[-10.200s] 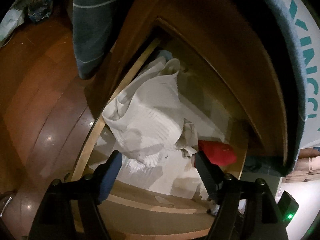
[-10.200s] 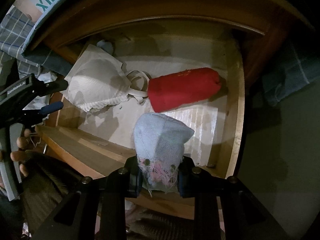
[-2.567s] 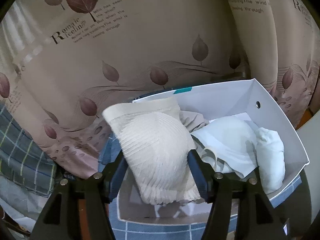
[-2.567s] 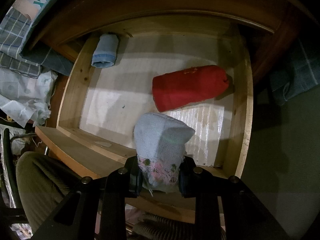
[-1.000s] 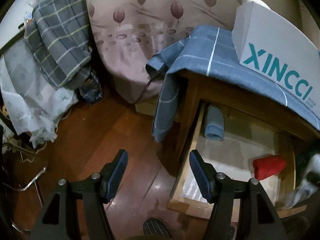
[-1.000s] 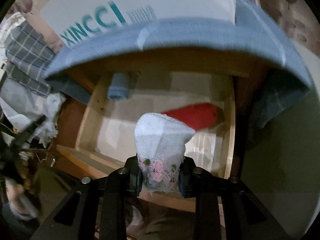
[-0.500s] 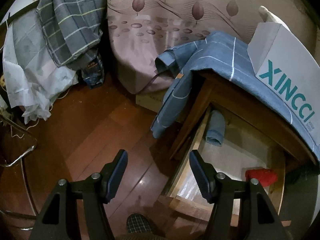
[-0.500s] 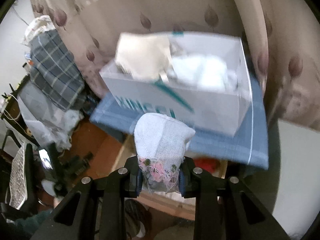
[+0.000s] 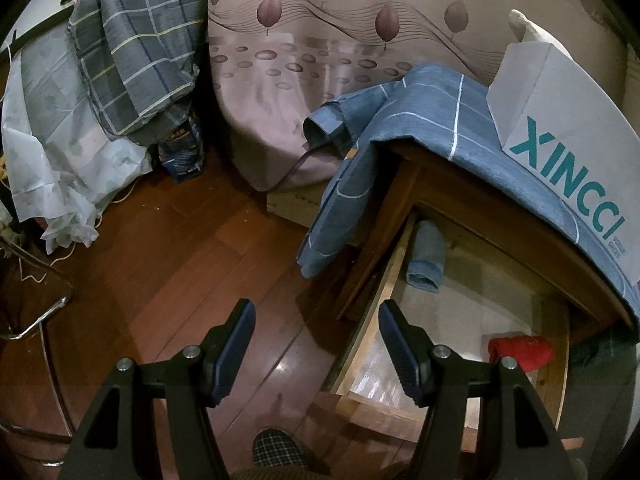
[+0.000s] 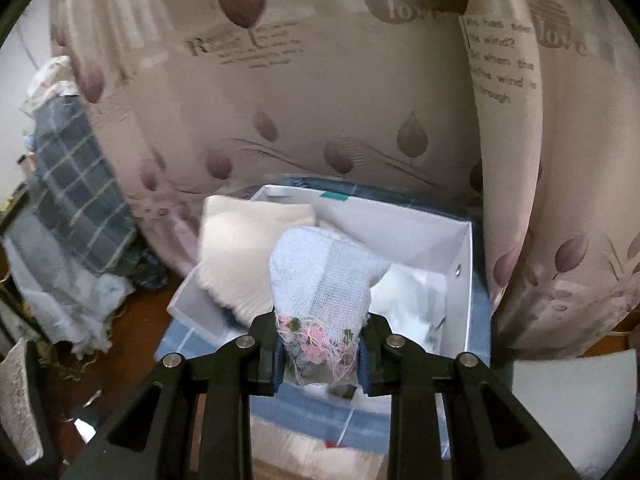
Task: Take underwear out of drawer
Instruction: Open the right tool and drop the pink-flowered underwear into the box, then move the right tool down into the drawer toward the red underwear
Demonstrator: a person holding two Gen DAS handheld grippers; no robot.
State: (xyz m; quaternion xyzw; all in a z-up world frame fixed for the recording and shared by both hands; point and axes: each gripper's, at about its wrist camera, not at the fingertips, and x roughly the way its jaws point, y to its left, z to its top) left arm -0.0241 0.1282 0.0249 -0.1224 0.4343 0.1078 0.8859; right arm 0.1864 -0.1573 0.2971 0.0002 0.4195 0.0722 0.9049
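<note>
My right gripper (image 10: 320, 356) is shut on a pale blue rolled underwear (image 10: 324, 276) with pink embroidery, held over the white box (image 10: 466, 280), which holds a beige bra (image 10: 248, 256) and white garments (image 10: 412, 296). My left gripper (image 9: 314, 332) is open and empty above the wooden floor, left of the open wooden drawer (image 9: 376, 312). In the drawer lie a blue rolled piece (image 9: 426, 258) at the back and a red rolled piece (image 9: 520, 354) at the right. The box (image 9: 568, 132), marked XINCCI, stands on the cabinet top over a blue cloth (image 9: 400, 108).
A leaf-print curtain (image 10: 320, 100) hangs behind the box. Plaid cloth (image 9: 136, 52) and white sheets (image 9: 52, 152) pile at the left. A chrome chair leg (image 9: 36, 324) is at the far left. A slippered foot (image 9: 276, 454) is below the left gripper.
My right gripper has risen from the drawer and come closer over the white box with the blue underwear. My left gripper, which let go of the beige bra earlier, has barely shifted.
</note>
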